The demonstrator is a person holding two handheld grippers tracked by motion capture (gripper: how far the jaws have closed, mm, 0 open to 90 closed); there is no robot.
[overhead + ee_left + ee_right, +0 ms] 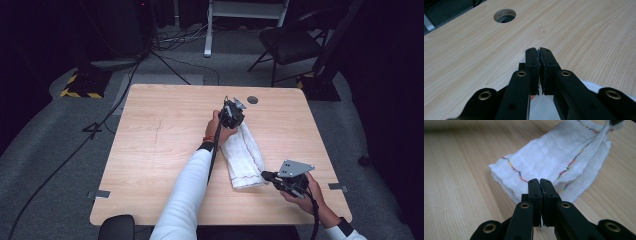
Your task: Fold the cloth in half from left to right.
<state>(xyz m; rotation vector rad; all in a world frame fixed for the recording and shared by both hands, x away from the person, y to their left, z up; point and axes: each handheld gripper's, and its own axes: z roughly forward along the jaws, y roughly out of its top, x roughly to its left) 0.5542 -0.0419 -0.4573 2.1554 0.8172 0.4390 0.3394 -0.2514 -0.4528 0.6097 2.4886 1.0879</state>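
A person's left gripper (234,114), at twelve o'clock of the folded white cloth (243,157), is pinching its far end. The right gripper (271,176), at five o'clock, is clamping the near corner. Uneven pulling is likely risking the thin fabric slipping free.

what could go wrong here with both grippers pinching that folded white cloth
1. The left gripper pinches the far end of the cloth and the right gripper the near end; each holds a thin bit of fabric, so a tug could likely slip an edge free.
2. The cloth is layered; the fingers may have caught only some layers, so lifting could undo the fold.
3. The cable hole in the table lies just beyond the left gripper; a dragged corner might snag there.
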